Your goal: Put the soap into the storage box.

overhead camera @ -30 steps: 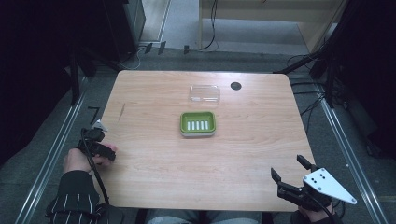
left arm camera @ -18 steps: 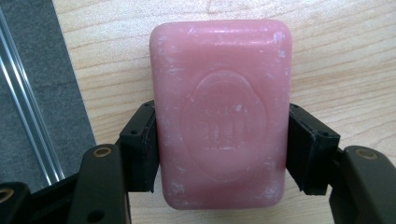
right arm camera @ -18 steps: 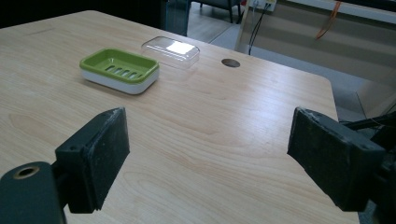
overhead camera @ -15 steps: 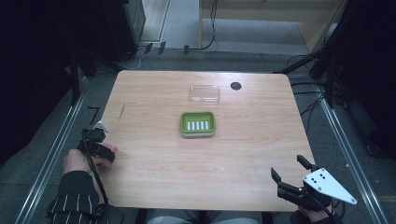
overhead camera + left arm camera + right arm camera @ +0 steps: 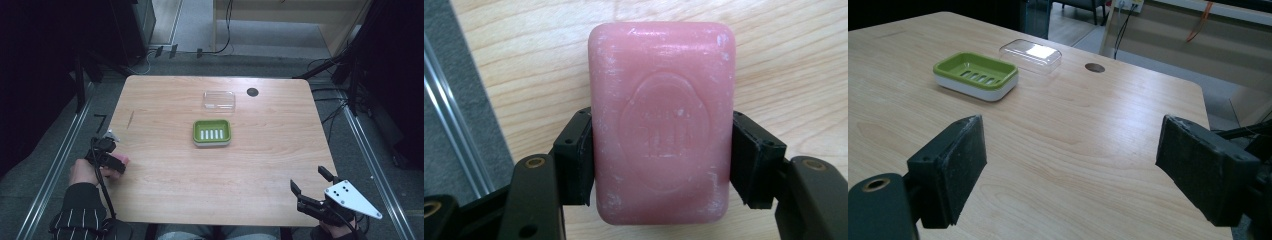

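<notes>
A pink soap bar (image 5: 661, 120) with an embossed oval stamp lies over the wooden table, and my left gripper (image 5: 661, 160) is shut on its two long sides. From above, that gripper (image 5: 107, 155) and the soap bar (image 5: 120, 161) are at the table's left edge, held by a hand in a striped sleeve. The green soap dish (image 5: 211, 132) with drain slots stands at the table's middle, also the green soap dish (image 5: 976, 75) far left in the right gripper view. My right gripper (image 5: 312, 186) hovers at the front right corner, jaws wide apart, nothing between them.
A clear plastic lid (image 5: 219, 100) lies just behind the dish, seen too as the clear lid (image 5: 1030, 55). A round cable hole (image 5: 252, 92) sits near the back edge. Metal rails (image 5: 55, 165) run along the floor at both sides of the table (image 5: 215, 190).
The left gripper with the pink soap has edged slightly toward the table's front and right; the right gripper has stayed where it was.
</notes>
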A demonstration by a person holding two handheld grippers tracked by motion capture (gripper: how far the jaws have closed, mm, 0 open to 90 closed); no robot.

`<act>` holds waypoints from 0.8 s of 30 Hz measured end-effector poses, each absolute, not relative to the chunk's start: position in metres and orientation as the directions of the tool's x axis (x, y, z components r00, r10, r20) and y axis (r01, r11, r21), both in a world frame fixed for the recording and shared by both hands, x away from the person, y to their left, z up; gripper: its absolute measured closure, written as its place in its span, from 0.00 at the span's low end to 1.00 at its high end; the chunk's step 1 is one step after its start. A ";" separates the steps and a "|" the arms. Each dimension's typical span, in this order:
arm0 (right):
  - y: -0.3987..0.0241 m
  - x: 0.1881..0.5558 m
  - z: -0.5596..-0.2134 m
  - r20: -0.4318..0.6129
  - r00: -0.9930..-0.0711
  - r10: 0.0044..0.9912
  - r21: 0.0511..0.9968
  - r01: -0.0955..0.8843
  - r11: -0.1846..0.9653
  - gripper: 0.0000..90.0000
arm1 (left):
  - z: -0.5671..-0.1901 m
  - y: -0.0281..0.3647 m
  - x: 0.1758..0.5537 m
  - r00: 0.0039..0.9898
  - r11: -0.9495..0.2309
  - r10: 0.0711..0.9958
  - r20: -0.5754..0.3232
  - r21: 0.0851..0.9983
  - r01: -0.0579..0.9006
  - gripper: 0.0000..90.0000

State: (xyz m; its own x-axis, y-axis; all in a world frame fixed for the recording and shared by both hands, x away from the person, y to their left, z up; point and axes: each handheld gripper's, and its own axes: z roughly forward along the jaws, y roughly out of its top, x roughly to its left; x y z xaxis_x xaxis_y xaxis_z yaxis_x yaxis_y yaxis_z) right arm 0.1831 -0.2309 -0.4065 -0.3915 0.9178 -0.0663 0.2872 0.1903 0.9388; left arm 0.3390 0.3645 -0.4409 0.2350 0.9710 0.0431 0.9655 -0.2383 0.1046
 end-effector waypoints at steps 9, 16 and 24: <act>-0.231 0.183 -0.406 -0.066 -0.390 0.918 0.939 0.286 0.189 0.14 | -0.441 0.357 0.341 0.269 -0.272 0.962 0.045 0.105 0.957 0.43; -0.231 0.183 -0.406 -0.066 -0.391 0.918 0.939 0.287 0.190 0.14 | -0.440 0.345 0.343 0.313 -0.315 0.949 0.037 0.115 0.942 0.43; -0.231 0.183 -0.407 -0.067 -0.390 0.918 0.939 0.286 0.190 0.14 | -0.437 0.329 0.348 0.371 -0.373 0.928 0.041 0.105 0.922 0.43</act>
State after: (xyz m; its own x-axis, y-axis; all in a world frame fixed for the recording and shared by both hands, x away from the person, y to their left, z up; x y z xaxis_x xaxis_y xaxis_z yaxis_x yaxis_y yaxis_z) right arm 0.1831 -0.2313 -0.4065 -0.3900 0.9184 -0.0669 0.2859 0.1899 0.9393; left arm 0.3482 0.3287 -0.4373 0.3711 0.9277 0.0413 0.9216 -0.3734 0.1054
